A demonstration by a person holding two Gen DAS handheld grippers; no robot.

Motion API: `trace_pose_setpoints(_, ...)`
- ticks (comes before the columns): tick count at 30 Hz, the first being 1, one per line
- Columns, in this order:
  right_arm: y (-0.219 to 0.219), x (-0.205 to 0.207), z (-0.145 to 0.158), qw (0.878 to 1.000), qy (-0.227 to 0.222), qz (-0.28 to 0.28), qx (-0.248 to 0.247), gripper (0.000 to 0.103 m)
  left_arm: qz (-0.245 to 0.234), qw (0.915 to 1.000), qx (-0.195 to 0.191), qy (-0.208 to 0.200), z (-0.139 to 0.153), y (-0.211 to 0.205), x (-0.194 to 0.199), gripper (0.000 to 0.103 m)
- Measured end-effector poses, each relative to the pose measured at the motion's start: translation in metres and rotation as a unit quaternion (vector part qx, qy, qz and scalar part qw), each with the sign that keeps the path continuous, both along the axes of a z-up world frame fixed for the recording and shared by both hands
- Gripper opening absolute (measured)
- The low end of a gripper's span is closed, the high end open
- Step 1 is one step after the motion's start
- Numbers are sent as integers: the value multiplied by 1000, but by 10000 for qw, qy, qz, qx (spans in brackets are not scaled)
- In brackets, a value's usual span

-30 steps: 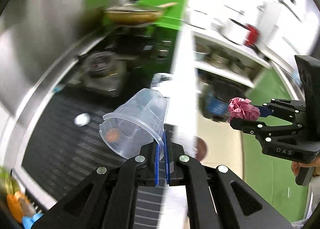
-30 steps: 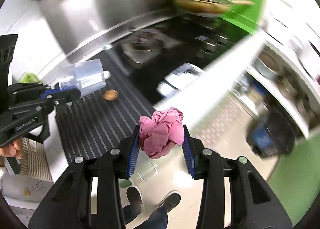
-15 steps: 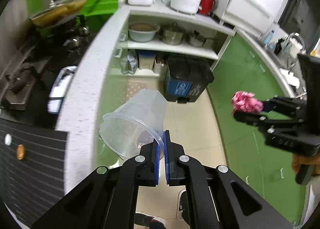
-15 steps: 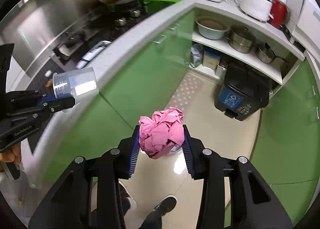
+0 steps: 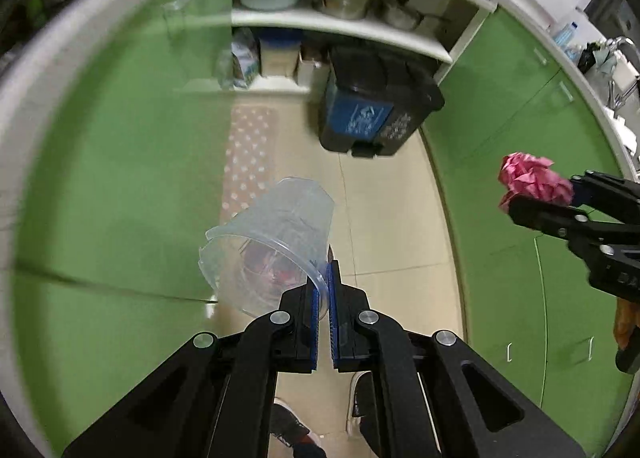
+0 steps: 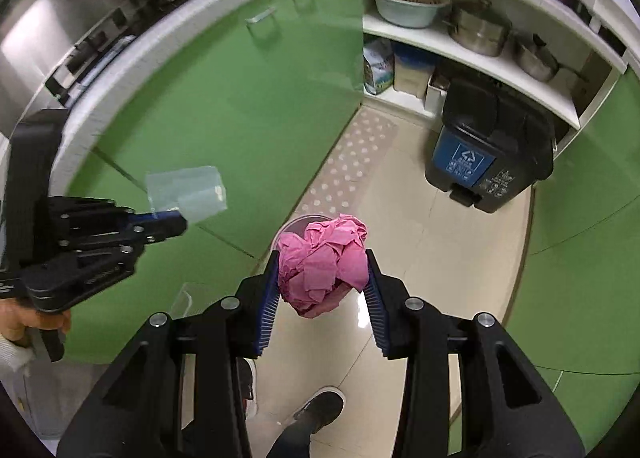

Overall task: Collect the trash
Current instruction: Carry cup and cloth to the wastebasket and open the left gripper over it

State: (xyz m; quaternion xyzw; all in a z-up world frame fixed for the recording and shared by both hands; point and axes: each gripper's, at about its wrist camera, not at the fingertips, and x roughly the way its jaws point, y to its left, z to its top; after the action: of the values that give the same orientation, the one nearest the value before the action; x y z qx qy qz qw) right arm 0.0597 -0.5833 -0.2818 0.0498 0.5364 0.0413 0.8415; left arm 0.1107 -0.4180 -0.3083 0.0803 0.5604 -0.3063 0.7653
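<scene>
We have swung from the stove toward the bin (image 5: 376, 105): left gripper (image 5: 324, 290) pinches a cup (image 5: 272, 242), right gripper (image 6: 322, 282) clamps a pink wad (image 6: 324, 262).

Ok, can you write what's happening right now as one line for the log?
left gripper: shut on clear plastic cup rim | right gripper: shut on pink paper ball | black bin: lid closed

Green cabinets (image 6: 256, 105), beige tiled floor (image 6: 448, 270), white open shelves (image 6: 472, 53).
</scene>
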Motion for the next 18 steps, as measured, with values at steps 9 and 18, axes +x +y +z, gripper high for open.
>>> trace_pose_setpoints(9, -10, 19, -69, 9996, 147, -200, 99, 40, -225, 9995, 22, 211, -72, -23, 30, 8)
trace_pose_setpoints(18, -14, 29, -91, 9994, 193, -217, 161, 40, -63, 9998, 144, 74, -85, -19, 35, 95)
